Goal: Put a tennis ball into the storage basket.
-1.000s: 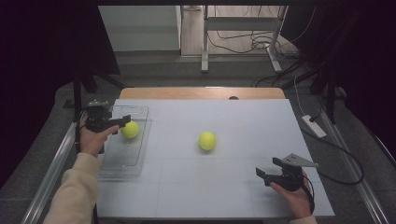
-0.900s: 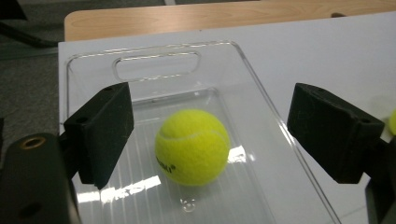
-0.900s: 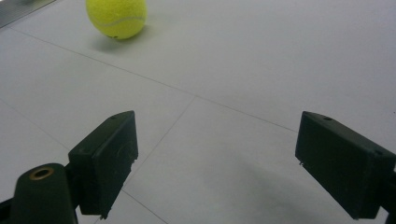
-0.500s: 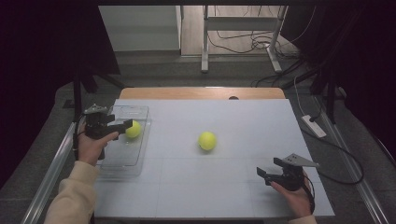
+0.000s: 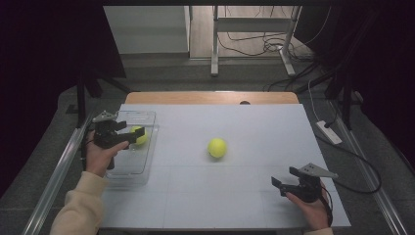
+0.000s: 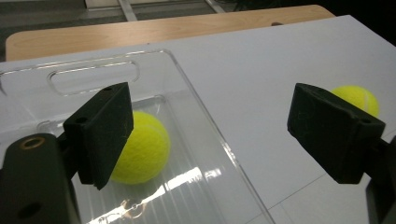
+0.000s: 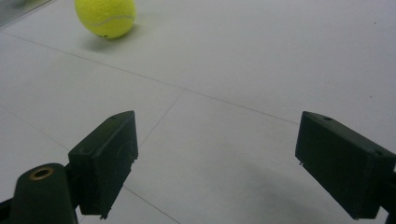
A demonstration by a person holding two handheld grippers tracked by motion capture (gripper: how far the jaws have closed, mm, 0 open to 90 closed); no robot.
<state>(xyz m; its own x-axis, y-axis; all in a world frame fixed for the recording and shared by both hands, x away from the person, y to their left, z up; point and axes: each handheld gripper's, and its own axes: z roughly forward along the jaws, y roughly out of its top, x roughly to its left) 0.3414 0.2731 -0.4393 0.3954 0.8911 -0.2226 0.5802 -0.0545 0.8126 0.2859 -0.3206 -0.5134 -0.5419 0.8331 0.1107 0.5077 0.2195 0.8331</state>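
Two fuzzy yellow-green tennis balls are on the table. One ball lies in the one clear plastic tray at nine o'clock; the other ball sits at the centre of the white table. The left gripper hangs over the tray, jaws wide apart and empty. The right gripper at five o'clock is also spread wide and empty. The left gripper view reveals the tray's cut-out handle.
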